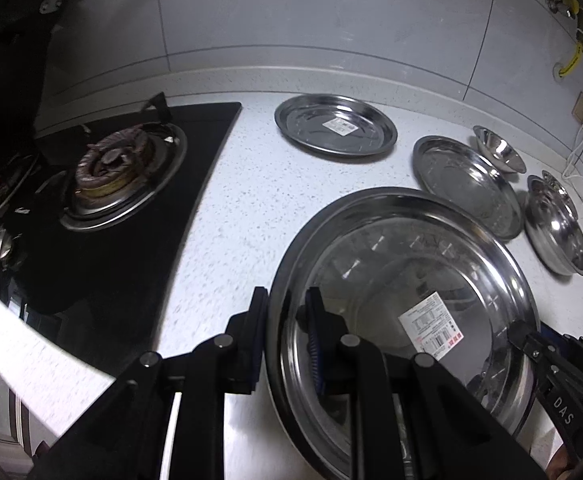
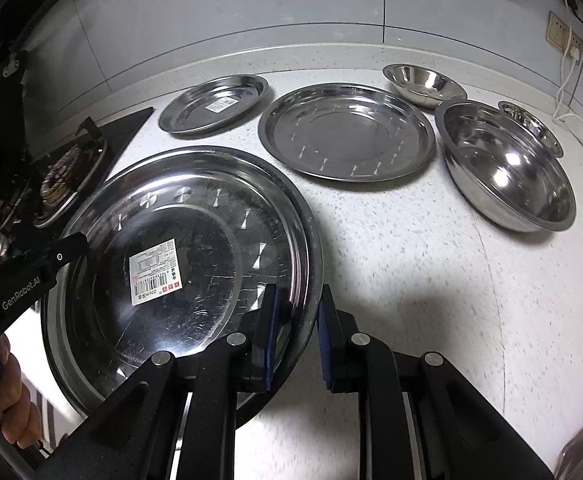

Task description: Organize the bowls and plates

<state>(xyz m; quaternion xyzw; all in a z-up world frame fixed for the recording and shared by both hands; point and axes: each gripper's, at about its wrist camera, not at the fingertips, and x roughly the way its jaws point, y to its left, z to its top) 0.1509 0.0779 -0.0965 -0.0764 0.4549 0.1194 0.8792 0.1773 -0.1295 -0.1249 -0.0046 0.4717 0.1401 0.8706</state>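
Holding the biggest piece on the worktop, the two grippers share one load: the large steel plate (image 2: 179,264) with a paper label on its floor. The left gripper (image 1: 287,344) pinches the plate's left rim between its blue pads, and the right gripper (image 2: 297,334) pinches the opposite rim the same way. The plate looks lifted just above the speckled counter (image 2: 411,280), near its front edge, though how high I cannot tell.

This is the main risk. Each grip bites only a thin, slick lip, so if one hand rises or pulls faster than the other the rim may slide out of the pads and the plate would drop and clatter, perhaps off the front edge.

Next in size, the medium plate (image 2: 347,132) lies flat further back, well apart from the held one. If the large plate is set on top of it, the stack would sit badly, wide over narrow, and could rock.

The large bowl (image 2: 511,168) stands to the right, with a small bowl (image 2: 531,124) touching or tucked just behind it; a wide swing rightwards could knock them.

The small labelled plate (image 2: 215,104) sits at the back left, close to the gas hob (image 1: 123,168). Drifting left could bump it against the burner.

The other small bowl (image 2: 425,82) stands at the back, least exposed.
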